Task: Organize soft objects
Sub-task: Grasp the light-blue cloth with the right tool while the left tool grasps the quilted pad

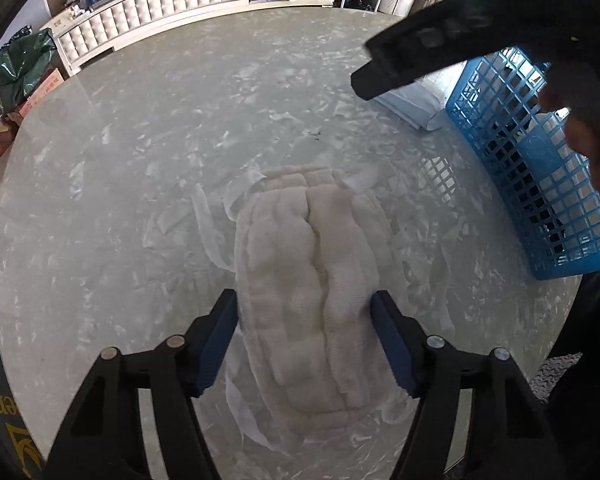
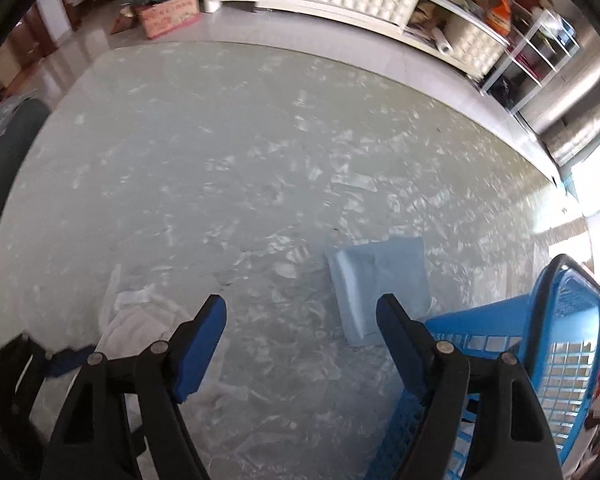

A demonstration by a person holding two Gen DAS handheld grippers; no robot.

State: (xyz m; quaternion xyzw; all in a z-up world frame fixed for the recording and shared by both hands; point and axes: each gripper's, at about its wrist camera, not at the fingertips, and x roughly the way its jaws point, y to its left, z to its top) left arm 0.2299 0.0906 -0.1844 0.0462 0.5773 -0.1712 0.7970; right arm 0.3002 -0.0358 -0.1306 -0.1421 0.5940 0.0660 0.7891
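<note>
A white quilted cloth (image 1: pixel 312 300) lies bunched on the pale marbled table (image 1: pixel 160 160). My left gripper (image 1: pixel 305 298) points down over it, its blue pads (image 1: pixel 224 332) pressing the cloth's two long sides. The same cloth (image 2: pixel 140 320) shows at the lower left of the right wrist view. My right gripper (image 2: pixel 300 304) hovers open above bare table with nothing between its fingers. A folded light blue cloth (image 2: pixel 380 284) lies just beyond its right finger, beside a blue plastic basket (image 2: pixel 560 320). In the left wrist view that gripper's dark body (image 1: pixel 440 48) and a hand (image 1: pixel 592 140) cross the upper right.
The blue basket (image 1: pixel 540 168) stands at the table's right edge with the blue cloth (image 1: pixel 412 104) against it. A white tufted cabinet (image 1: pixel 160 4) runs along the far wall. A green bag (image 1: pixel 20 64) and a cardboard box (image 2: pixel 168 14) sit on the floor.
</note>
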